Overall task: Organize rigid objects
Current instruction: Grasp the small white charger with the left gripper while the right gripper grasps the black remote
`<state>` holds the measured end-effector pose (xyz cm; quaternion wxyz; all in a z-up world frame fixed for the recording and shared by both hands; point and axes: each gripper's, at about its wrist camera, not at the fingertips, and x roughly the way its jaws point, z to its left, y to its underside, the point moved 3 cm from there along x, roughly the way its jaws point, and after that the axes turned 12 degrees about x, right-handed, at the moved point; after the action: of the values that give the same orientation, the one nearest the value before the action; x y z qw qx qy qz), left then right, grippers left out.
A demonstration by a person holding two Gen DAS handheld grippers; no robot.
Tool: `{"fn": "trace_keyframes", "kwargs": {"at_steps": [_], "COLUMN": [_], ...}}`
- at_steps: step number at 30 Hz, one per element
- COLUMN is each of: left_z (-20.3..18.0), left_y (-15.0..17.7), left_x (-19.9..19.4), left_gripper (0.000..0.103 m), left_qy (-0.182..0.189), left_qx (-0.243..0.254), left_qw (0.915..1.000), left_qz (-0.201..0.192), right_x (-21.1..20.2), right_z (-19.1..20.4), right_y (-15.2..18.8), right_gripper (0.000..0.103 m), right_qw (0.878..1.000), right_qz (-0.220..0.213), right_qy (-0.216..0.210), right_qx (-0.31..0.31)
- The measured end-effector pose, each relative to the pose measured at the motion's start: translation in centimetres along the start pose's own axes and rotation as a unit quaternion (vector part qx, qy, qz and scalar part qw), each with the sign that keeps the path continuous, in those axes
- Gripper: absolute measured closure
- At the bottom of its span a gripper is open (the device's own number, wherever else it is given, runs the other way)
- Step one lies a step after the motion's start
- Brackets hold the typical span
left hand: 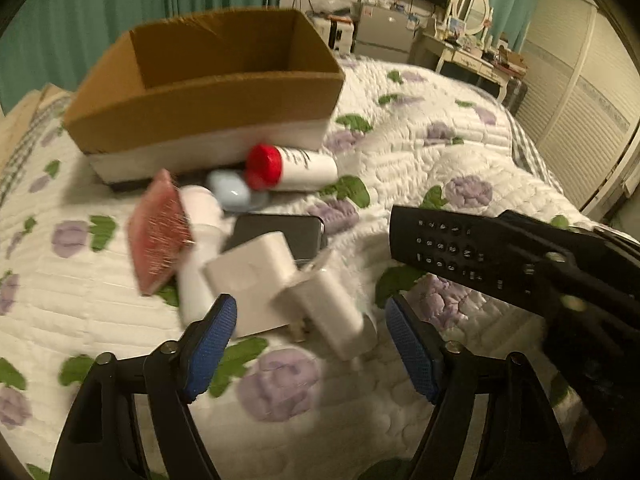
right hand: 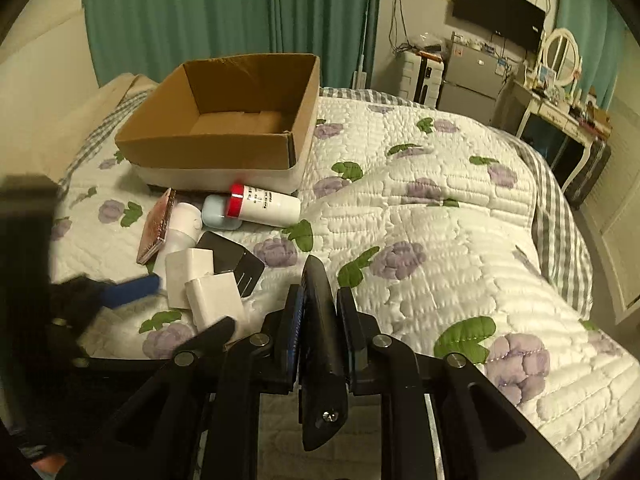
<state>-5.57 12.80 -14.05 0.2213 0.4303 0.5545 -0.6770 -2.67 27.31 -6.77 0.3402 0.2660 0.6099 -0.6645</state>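
Left wrist view looks down on a bed covered by a white quilt (left hand: pixel 420 168) printed with purple flowers and green leaves. Its left gripper (left hand: pixel 312 344), with blue pads, stands spread apart above two white power adapters (left hand: pixel 256 280), gripping nothing. Behind the adapters lie a dark flat phone-like slab (left hand: pixel 288 232), a red bristle brush (left hand: pixel 160 236) leaning on a white tube (left hand: pixel 200 248), a pale blue case (left hand: pixel 228 192), and a white bottle with a red cap (left hand: pixel 288 168) lying on its side. All of these sit just in front of an open cardboard box (left hand: pixel 208 108), which holds nothing visible. On the right, the right gripper (right hand: pixel 320 320) is pressed together, pinching a black remote control (left hand: pixel 448 248) held above the quilt, well apart from the box. Green curtains (right hand: pixel 224 12) hang behind the bed.
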Motion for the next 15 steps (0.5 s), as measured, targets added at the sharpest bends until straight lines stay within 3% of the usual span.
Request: {"fn": "trace_keyframes", "kwargs": {"at_steps": [3, 5, 7, 15], "left_z": [-0.7, -1.0, -1.1, -1.5], "left_y": [-0.4, -0.9, -1.2, -0.9], "left_x": [0.2, -0.6, -0.9, -2.2], "left_gripper": [0.044, 0.071, 0.073, 0.076], "left_qy": [-0.023, -0.029, 0.0, 0.033], "left_qx": [0.012, 0.03, 0.03, 0.036], "left_qw": [0.9996, 0.9988, 0.9992, 0.9976], "left_qz": [-0.009, -0.026, -0.027, -0.049], "right_x": [0.0, 0.0, -0.2, -1.2], "right_z": [-0.5, -0.4, -0.3, 0.0], "right_y": [0.1, 0.0, -0.1, -0.4], "right_gripper": [0.087, 0.087, 0.087, 0.087], "right_qw": [1.0, 1.0, 1.0, 1.0], "right_qz": [0.002, 0.001, -0.001, -0.018], "right_qy": [-0.007, -0.009, -0.009, 0.001], "right_qx": [0.008, 0.007, 0.007, 0.007]}}
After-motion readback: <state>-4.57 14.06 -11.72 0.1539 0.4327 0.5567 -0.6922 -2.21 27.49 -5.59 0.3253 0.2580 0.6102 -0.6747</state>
